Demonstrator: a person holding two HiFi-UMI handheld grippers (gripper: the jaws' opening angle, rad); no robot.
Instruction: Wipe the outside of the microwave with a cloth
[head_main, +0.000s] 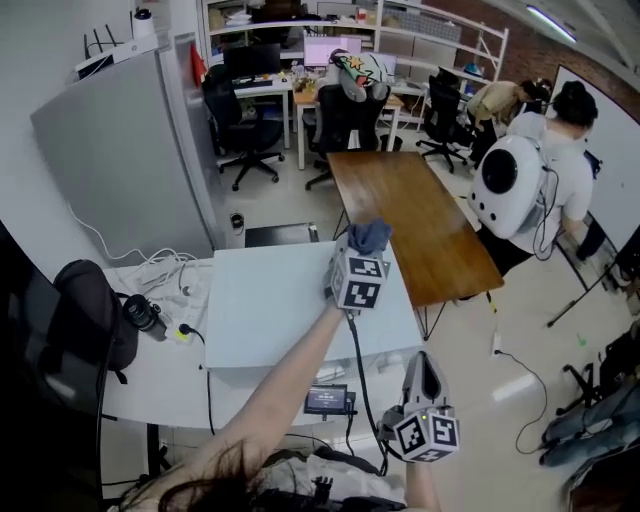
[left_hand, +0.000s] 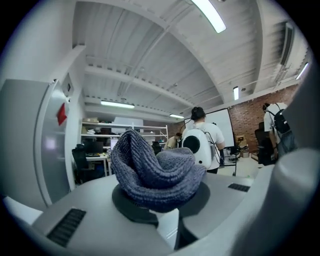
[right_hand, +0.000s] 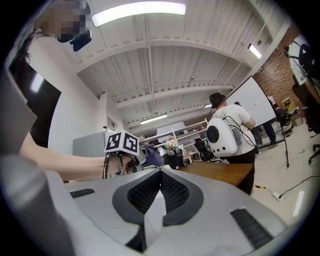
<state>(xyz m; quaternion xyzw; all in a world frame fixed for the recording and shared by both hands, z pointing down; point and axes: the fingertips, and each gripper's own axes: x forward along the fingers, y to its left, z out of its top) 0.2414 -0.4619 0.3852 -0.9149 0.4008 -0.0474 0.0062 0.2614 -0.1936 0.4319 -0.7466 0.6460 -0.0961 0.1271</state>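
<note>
The left gripper (head_main: 361, 254) is closed on a bunched blue-grey knitted cloth (head_main: 369, 236). In the left gripper view the jaws pinch the wad's lower part, and the rest of the cloth (left_hand: 155, 170) bulges out ahead of the tips. The right gripper (head_main: 424, 364) hangs low and nearer the person, off to the right of the left one. Its ribbed jaws (right_hand: 159, 187) are pressed together with nothing between them.

The pale grey flat-topped box (head_main: 270, 310), which I take for the microwave, lies below and to the left of the left gripper. The cloth is over its far right corner, but I cannot tell whether it touches the panel.

No streaks or damp patches show, so how much is wiped cannot be read. My judgement is that the top is being worked on, and the sides and front are probably still to do.

The box's long axis runs left to right across the person. Its front, hidden here, seems to face them. The cloth has no clear long axis and juts forward, away from the person.
</note>
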